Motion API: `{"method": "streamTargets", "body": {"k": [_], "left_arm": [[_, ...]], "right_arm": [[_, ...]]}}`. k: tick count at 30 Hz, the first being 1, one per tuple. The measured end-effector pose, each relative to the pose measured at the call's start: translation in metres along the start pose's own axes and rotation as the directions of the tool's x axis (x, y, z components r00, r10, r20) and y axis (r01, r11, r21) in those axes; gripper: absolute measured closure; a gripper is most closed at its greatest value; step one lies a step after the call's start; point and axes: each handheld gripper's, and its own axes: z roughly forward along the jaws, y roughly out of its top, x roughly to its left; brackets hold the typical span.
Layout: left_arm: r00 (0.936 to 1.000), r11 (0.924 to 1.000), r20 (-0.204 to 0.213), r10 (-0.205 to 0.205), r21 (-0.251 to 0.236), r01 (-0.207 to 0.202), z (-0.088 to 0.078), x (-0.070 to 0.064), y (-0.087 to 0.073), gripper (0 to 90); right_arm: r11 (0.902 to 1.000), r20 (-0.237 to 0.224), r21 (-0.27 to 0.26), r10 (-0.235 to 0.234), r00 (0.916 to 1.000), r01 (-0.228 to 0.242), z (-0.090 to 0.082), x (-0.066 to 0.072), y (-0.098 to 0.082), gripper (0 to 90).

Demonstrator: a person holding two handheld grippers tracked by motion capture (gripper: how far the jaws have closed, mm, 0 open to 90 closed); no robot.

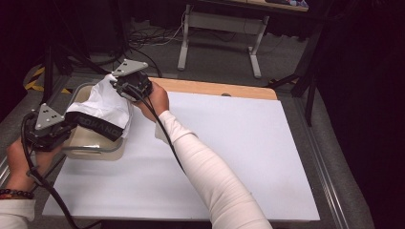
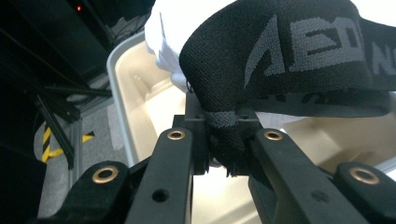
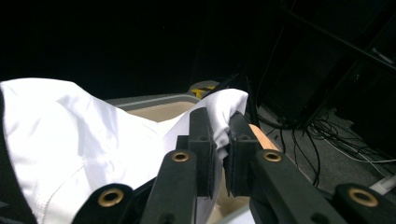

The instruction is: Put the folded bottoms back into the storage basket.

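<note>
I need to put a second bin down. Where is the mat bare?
The white mat is bare right of the right sleeve, out to its right edge. The left corner is crowded: bin, garment, left gripper, right gripper.

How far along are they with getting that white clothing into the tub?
Done: both claws have hold of the white garment, the left claw pinching its black waistband and the right claw pinching a white edge. In hand: the garment hangs stretched above the beige tub. Left: lowering it in and letting go, since the tub's floor looks bare beneath it.
</note>
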Motion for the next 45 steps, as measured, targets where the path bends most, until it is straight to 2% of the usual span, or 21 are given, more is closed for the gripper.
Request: {"method": "streamTargets", "body": {"k": [4,10,12,15,18,20,24,28,30,32,35,37,40,41,44,45], "left_arm": [[0.9998,0.9996,-0.006,-0.02,0.019,0.021,0.005,0.008,-0.005,81.8],[0.9984,0.9981,-0.037,-0.042,0.044,0.044,0.012,0.019,-0.011,81.8],[0.9977,0.9967,-0.024,-0.063,0.049,0.064,0.015,0.021,-0.013,81.8],[0.9982,0.9958,-0.02,-0.057,0.07,0.059,0.023,0.018,-0.017,81.6],[0.9983,0.995,-0.021,-0.054,0.083,0.056,0.03,0.013,-0.021,81.3],[0.9974,0.9939,-0.009,-0.072,0.083,0.072,0.032,0.011,-0.024,80.9],[0.9972,0.9927,0.0,-0.075,0.094,0.075,0.036,0.007,-0.03,79.2],[0.997,0.9919,-0.002,-0.078,0.101,0.077,0.034,0.005,-0.035,75.9],[0.9963,0.9916,-0.006,-0.085,0.097,0.086,0.031,0.005,-0.036,74.8],[0.9952,0.9924,-0.012,-0.097,0.075,0.098,0.025,0.005,-0.037,73.0],[0.9952,0.9932,-0.018,-0.097,0.063,0.097,0.016,0.006,-0.034,68.5],[0.9954,0.9946,-0.033,-0.09,0.048,0.092,0.01,0.006,-0.03,67.9],[0.9955,0.996,-0.039,-0.086,0.02,0.087,0.005,0.007,-0.019,67.9],[0.9968,0.9972,-0.036,-0.071,0.02,0.072,0.005,0.007,-0.014,69.6],[0.9991,0.9991,-0.028,-0.033,0.027,0.034,0.012,0.004,-0.001,72.1],[0.9995,0.9993,-0.031,0.002,0.036,0.0,0.016,0.003,0.006,72.7]], "right_arm": [[0.9998,-0.007,0.021,-0.001,1.0,0.001,0.019,0.004,-0.002,83.2],[0.9984,-0.016,0.043,0.036,0.9992,-0.035,0.039,0.002,-0.008,83.2],[0.9974,-0.014,0.059,0.043,0.999,-0.042,0.045,0.001,-0.012,83.2],[0.9936,-0.022,0.078,0.084,0.9962,-0.082,0.053,-0.003,-0.023,83.2],[0.9898,-0.017,0.101,0.102,0.9946,-0.1,0.059,-0.007,-0.032,83.2],[0.9856,-0.014,0.119,0.122,0.9924,-0.12,0.063,-0.01,-0.042,83.2],[0.9765,-0.011,0.145,0.162,0.9867,-0.159,0.067,-0.016,-0.057,83.1],[0.9645,-0.02,0.164,0.213,0.9769,-0.207,0.069,-0.021,-0.069,82.8],[0.9622,-0.017,0.167,0.221,0.9752,-0.215,0.07,-0.023,-0.072,82.4],[0.9584,-0.022,0.171,0.236,0.9716,-0.228,0.071,-0.024,-0.075,81.9],[0.9554,-0.016,0.178,0.242,0.97,-0.236,0.071,-0.024,-0.08,78.5],[0.9614,0.01,0.172,0.216,0.9764,-0.214,0.068,-0.022,-0.083,72.0],[0.963,0.02,0.163,0.214,0.9765,-0.215,0.063,-0.022,-0.084,63.7],[0.9622,0.025,0.159,0.22,0.9752,-0.221,0.06,-0.022,-0.084,58.0],[0.9639,0.018,0.137,0.228,0.9735,-0.228,0.051,-0.023,-0.083,54.1],[0.9639,0.02,0.131,0.231,0.9728,-0.232,0.048,-0.024,-0.083,51.7]]}}
